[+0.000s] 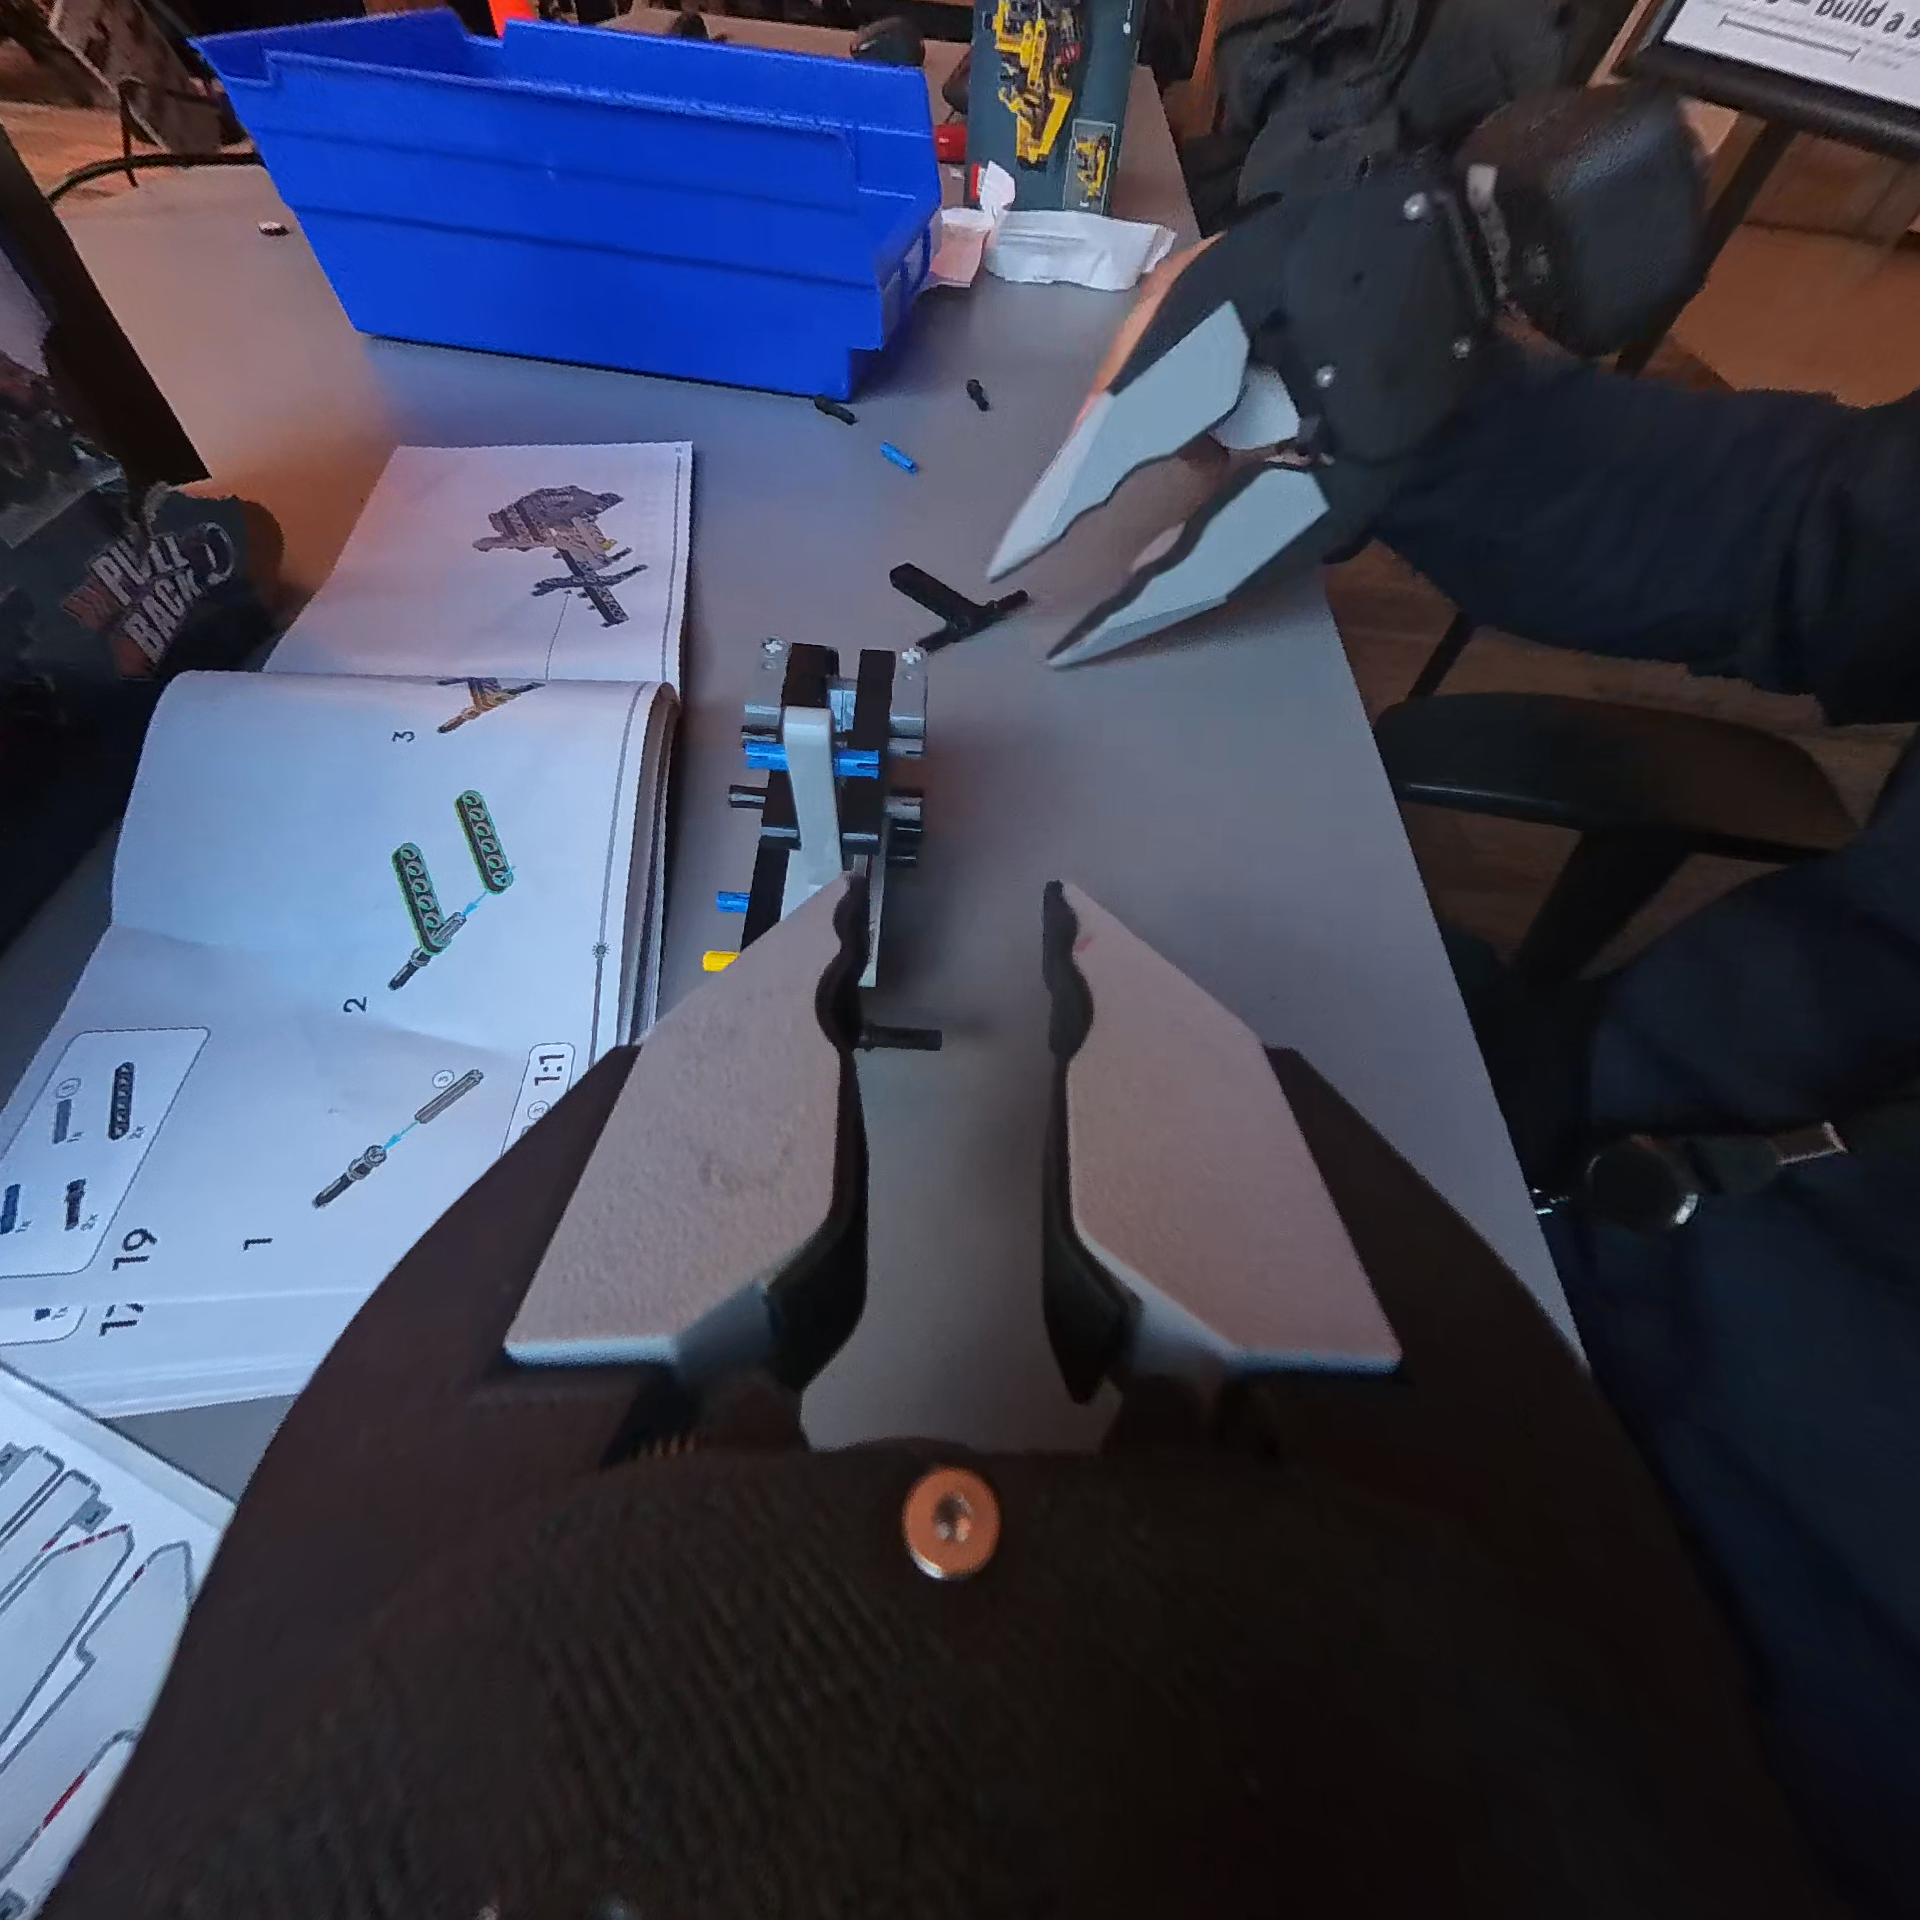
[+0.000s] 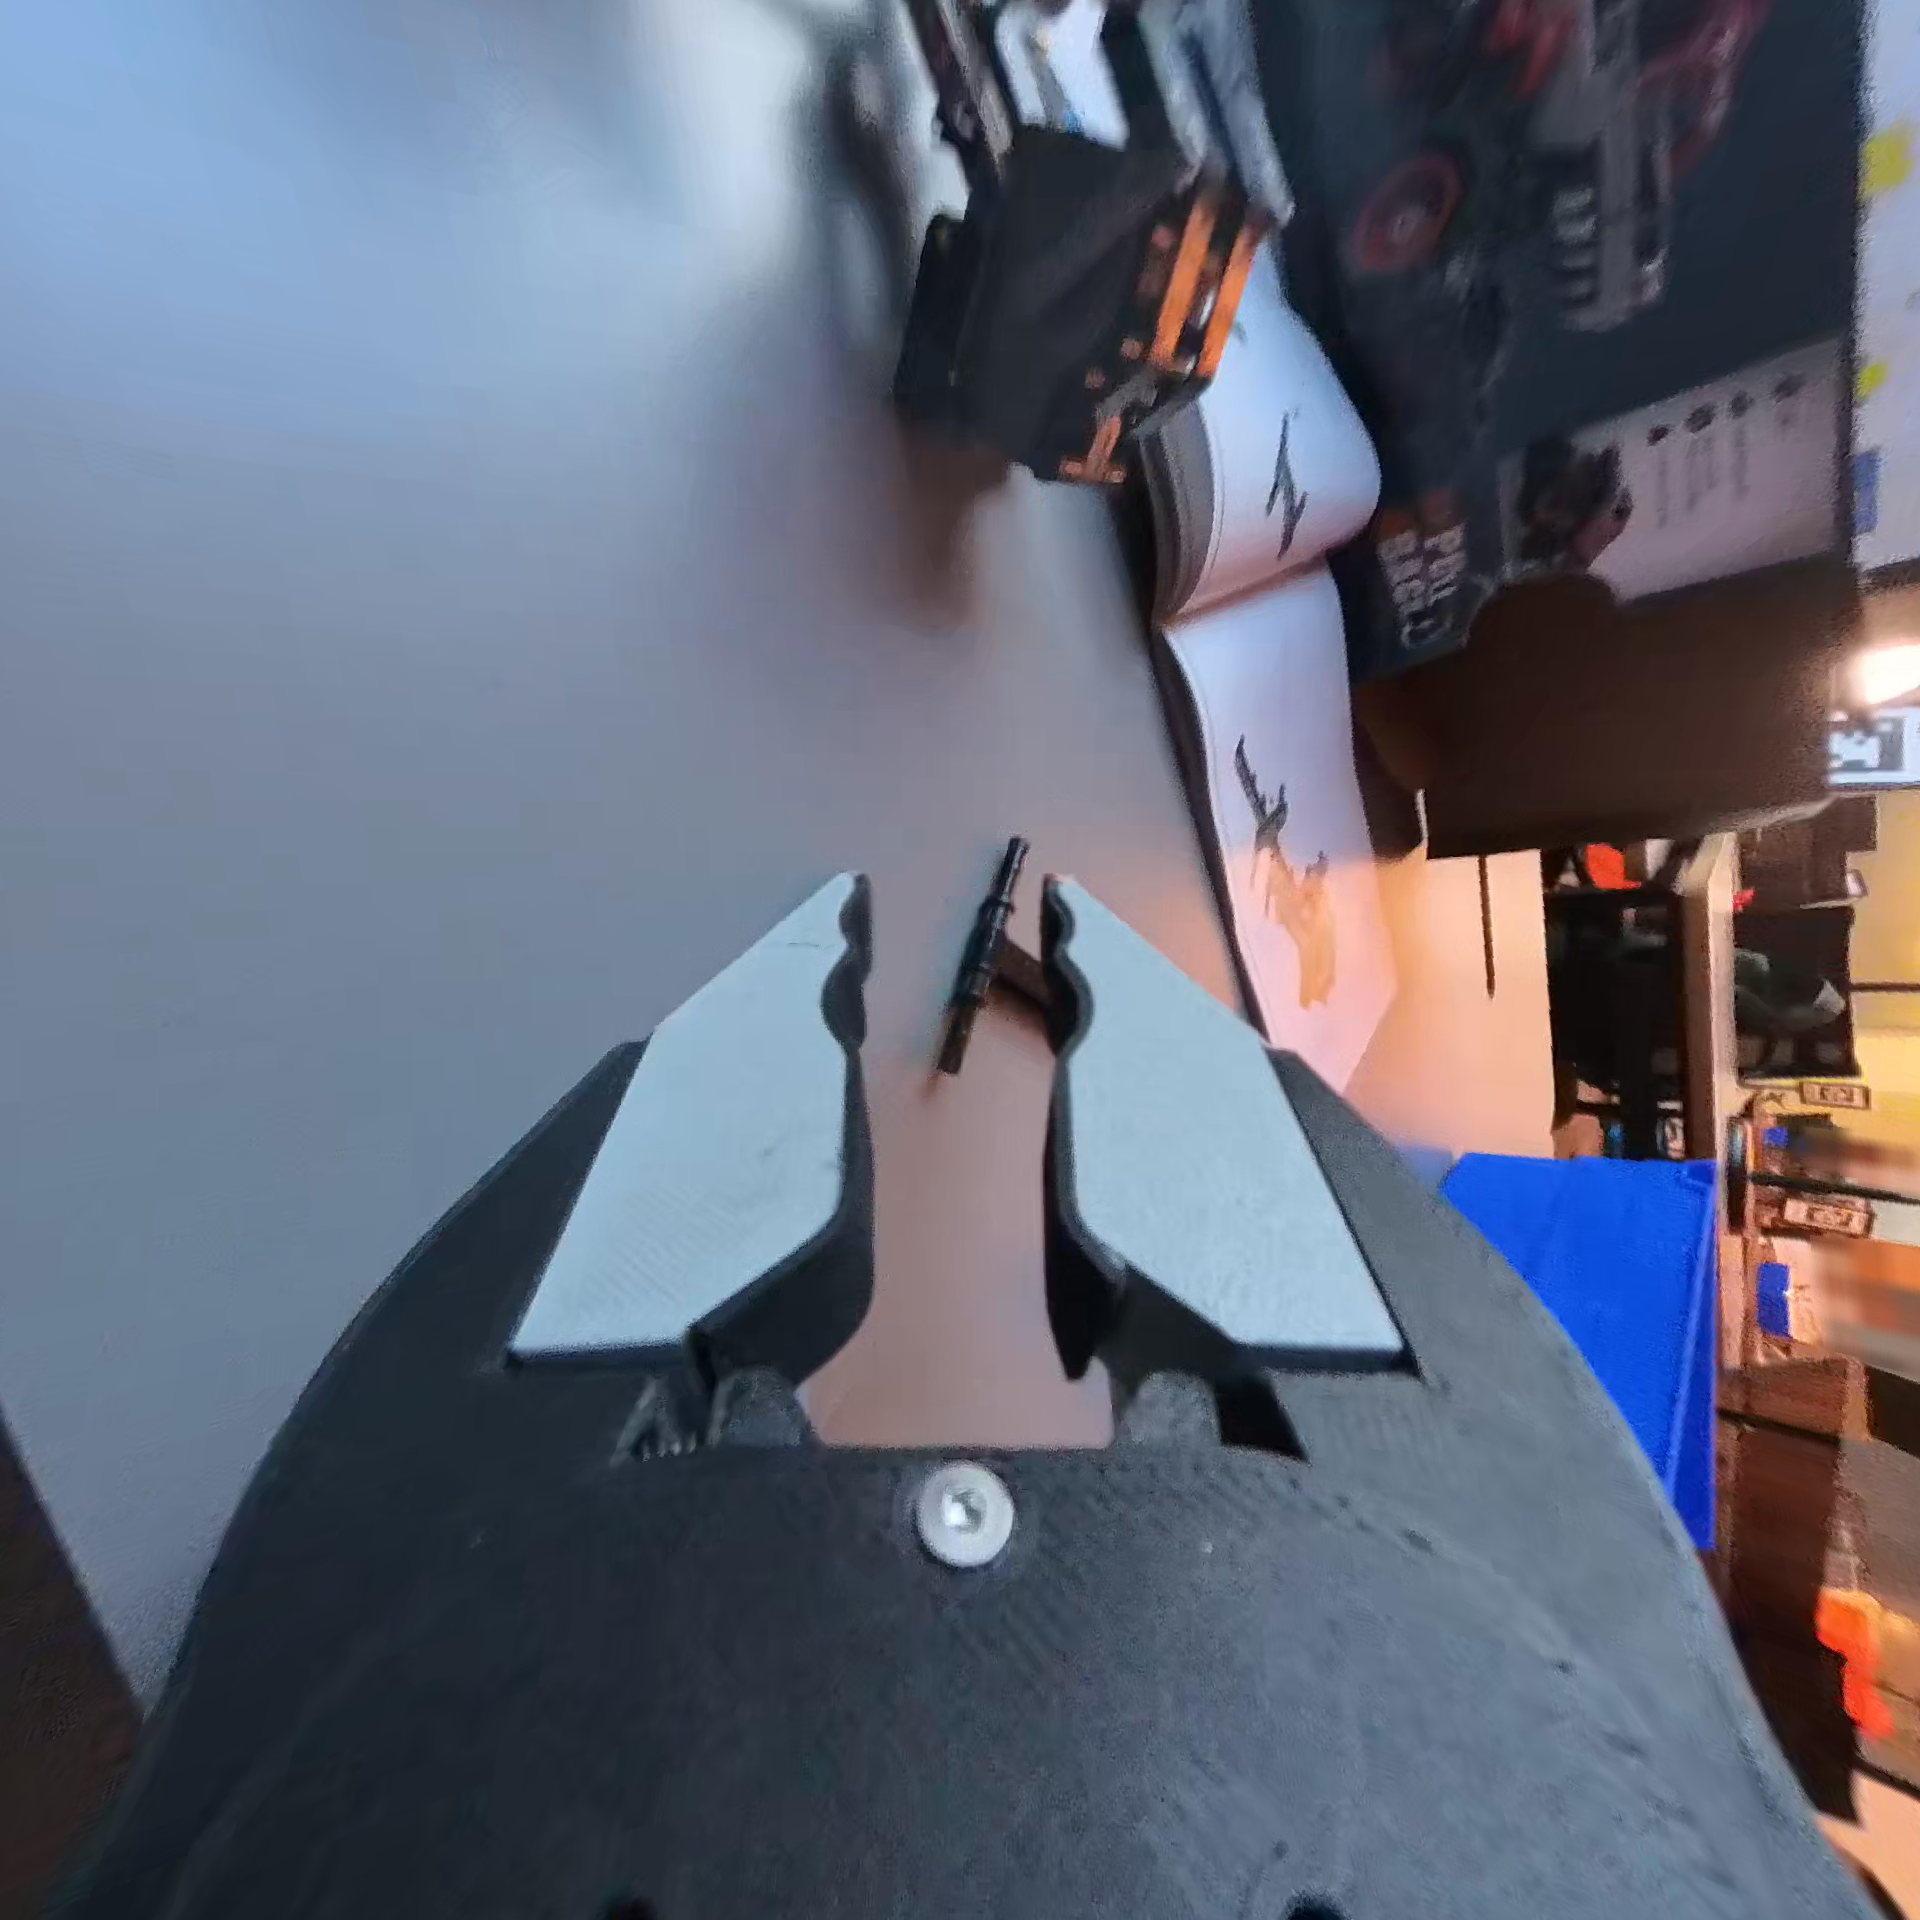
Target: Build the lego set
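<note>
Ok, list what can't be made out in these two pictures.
- Lego assembly, left wrist view: its near end is hidden behind the left gripper.
- Blue bin, left wrist view: its contents are hidden by its walls.
- Dark model, right wrist view: blurred, its parts can't be told apart.
- Black piece, right wrist view: partly hidden behind the right gripper, whose jaws stand open.

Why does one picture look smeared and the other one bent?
Right wrist view: motion blur smears the boxes and blue bin; its own tool stays sharp. Left wrist view: crisper, but the wide lens bows the table edge and booklet.
</note>
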Motion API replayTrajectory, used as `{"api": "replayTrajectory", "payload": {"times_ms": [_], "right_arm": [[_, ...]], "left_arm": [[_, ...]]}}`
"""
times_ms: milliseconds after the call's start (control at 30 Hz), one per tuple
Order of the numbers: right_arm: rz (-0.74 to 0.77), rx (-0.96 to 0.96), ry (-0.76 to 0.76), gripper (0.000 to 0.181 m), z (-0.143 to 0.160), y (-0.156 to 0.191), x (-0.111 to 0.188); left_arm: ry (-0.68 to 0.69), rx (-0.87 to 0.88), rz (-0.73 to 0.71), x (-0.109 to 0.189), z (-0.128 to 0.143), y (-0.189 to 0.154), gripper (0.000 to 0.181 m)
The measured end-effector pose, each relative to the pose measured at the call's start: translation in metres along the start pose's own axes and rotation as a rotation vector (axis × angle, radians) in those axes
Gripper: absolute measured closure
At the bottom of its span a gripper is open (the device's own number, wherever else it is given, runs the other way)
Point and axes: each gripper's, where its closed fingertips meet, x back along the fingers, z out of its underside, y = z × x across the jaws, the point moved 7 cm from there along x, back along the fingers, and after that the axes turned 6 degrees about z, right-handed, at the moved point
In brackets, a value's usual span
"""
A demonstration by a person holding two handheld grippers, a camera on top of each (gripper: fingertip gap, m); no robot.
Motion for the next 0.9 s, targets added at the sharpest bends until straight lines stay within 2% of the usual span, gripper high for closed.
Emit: {"api": "replayTrajectory", "payload": {"times_ms": [100, 167, 267, 367, 467, 567, 733, 833, 900], "right_arm": [[-0.051, -0.110, -0.095, 0.145, -0.007, -0.012, 0.016], [-0.050, -0.190, -0.197, 0.142, -0.010, -0.034, 0.035], [0.058, -0.320, -0.362, 0.143, -0.002, -0.082, 0.060], [0.159, -0.499, -0.463, 0.153, 0.012, -0.132, 0.063], [0.179, -0.694, -0.495, 0.147, 0.019, -0.166, 0.040], [0.111, -0.818, -0.572, 0.146, 0.020, -0.176, 0.001], [0.061, -0.848, -0.590, 0.155, 0.027, -0.165, -0.058], [-0.030, -0.875, -0.592, 0.155, 0.030, -0.149, -0.069], [-0.018, -0.847, -0.589, 0.158, 0.030, -0.146, -0.068]], "left_arm": [[-0.009, 0.020, 0.022, 0.000, 0.000, -0.001, 0.150], [-0.006, 0.022, 0.023, 0.000, 0.000, 0.000, 0.150], [-0.014, 0.023, 0.023, 0.000, -0.001, -0.001, 0.150], [-0.038, 0.033, 0.015, 0.003, -0.004, 0.001, 0.150], [-0.081, 0.055, -0.002, 0.010, -0.008, 0.006, 0.148], [-0.121, 0.091, -0.026, 0.019, -0.009, 0.014, 0.146], [-0.149, 0.176, -0.056, 0.028, -0.006, 0.029, 0.143], [-0.143, 0.227, -0.088, 0.029, -0.003, 0.036, 0.144], [-0.162, 0.252, -0.076, 0.030, -0.003, 0.039, 0.144]]}}
